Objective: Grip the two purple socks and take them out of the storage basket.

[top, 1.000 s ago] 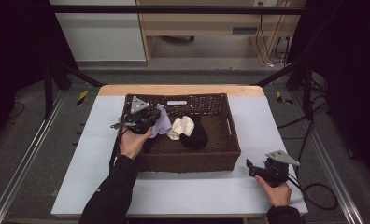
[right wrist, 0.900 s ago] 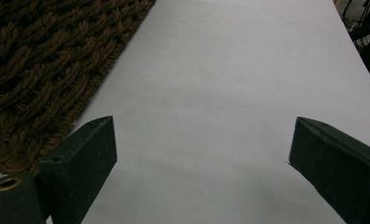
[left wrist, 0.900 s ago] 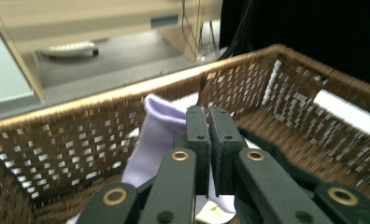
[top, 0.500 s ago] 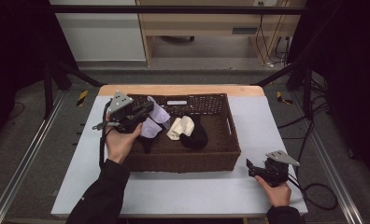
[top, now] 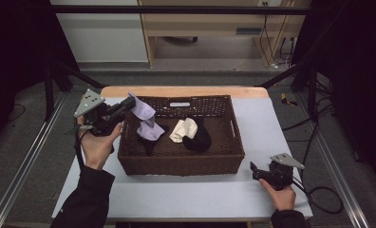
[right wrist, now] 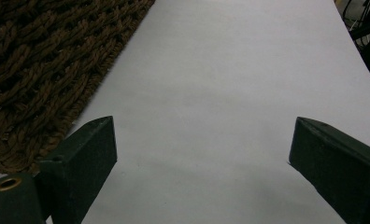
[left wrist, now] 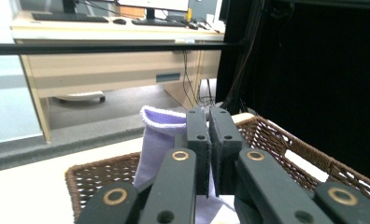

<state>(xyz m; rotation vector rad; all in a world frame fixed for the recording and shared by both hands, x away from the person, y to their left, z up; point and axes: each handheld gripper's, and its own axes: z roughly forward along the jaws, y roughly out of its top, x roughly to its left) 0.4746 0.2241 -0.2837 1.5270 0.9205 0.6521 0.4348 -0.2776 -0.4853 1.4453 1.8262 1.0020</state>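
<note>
While your left jaws pinch the lilac cloth, work from the points below.

Left grip: the left gripper (top: 127, 103) has its pads together on the lilac sock (top: 145, 121), biting near the ribbed cuff (left wrist: 162, 122); hold that pinch firm, since the bite looks small and a slack squeeze could let the fabric slide out.

Sock position: it hangs from the jaws over the basket's 9 o'clock corner, its lower end draping down inside the basket and touching a dark garment (top: 150, 140) there.

Lift advice: raise further until the trailing end is free of the dark garment, then carry it out past the 9 o'clock rim; going sideways too soon risks dragging the tail against the weave.

Basket: the wicker basket (top: 181, 166) sits mid-table; a cream sock (top: 183, 129) and a black sock (top: 199, 138) lie together near its centre, well apart from your pinch.

Right grip: the right gripper (top: 256, 172) rests on the table (top: 191, 199) at 4 o'clock of the basket, jaws wide apart and holding nothing; leave it parked.

Change: a second earlier your left hand was low over the basket's middle-left with the sock bunched at the jaws; now it has come up and out toward 9 o'clock and the sock hangs stretched. Right hand unmoved.
</note>
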